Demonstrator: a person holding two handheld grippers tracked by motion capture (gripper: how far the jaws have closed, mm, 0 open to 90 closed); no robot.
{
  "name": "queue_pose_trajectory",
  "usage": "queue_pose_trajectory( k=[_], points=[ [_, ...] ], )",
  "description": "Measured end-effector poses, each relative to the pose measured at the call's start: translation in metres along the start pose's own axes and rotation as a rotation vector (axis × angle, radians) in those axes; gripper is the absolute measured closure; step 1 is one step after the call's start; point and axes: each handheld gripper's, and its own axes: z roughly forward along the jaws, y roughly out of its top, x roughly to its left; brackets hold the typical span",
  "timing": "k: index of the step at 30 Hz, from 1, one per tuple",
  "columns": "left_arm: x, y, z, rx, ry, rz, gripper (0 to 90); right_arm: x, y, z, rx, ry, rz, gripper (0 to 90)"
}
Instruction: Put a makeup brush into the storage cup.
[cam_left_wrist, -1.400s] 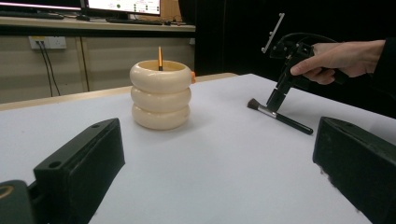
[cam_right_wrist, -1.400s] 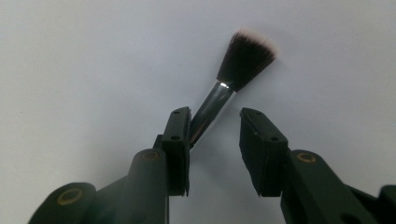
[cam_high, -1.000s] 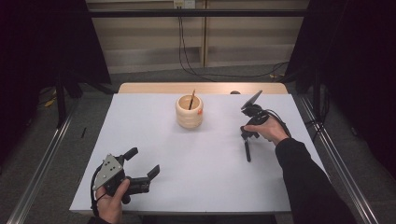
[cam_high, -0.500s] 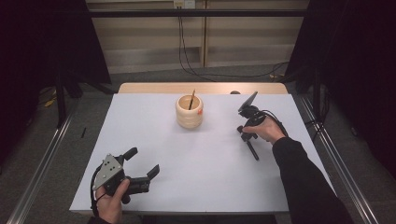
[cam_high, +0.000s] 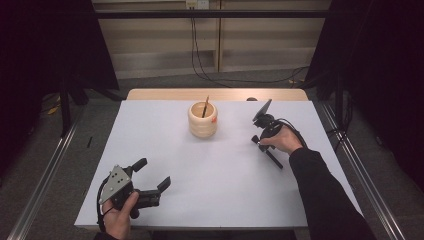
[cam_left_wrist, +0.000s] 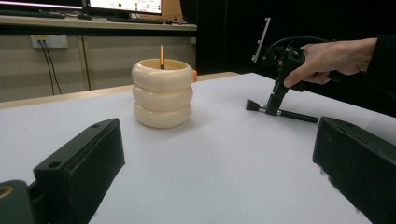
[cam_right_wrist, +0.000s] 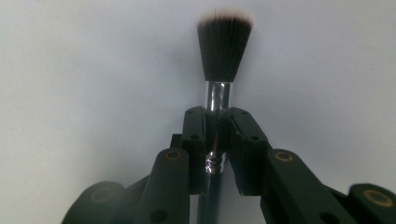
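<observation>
Right gripper (cam_high: 259, 142) jaws just closing, now clamped on silver ferrule of black-bristled makeup brush (cam_high: 269, 155), lying on white table (cam_high: 200, 175) at 4 o'clock from cream ribbed holder (cam_high: 203, 120). Left gripper (cam_high: 155, 175) wide open, empty, at table's 7 o'clock.

Overhead and gripper views sharing table (cam_high: 220, 190)

One brush (cam_high: 270, 156), one cream holder (cam_high: 203, 122) at 12 o'clock with one stick (cam_high: 205, 106), two tools, one counter (cam_high: 210, 190).
</observation>
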Motion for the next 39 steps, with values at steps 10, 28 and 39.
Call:
queue_pose_trajectory(
  k=[10,28,39],
  points=[
    [0.001,0.0,0.0,0.002,-0.001,-0.001,2.0,0.001,0.0,0.0,0.0,-0.009,-0.017,78.6],
    [0.002,0.0,-0.001,-0.002,0.002,-0.007,2.0,-0.005,-0.005,-0.002,-0.029,0.029,-0.007,78.7],
    [0.002,0.0,0.0,-0.001,0.002,-0.004,2.0,-0.013,-0.015,-0.011,-0.083,0.05,0.016,78.7]
  ],
)
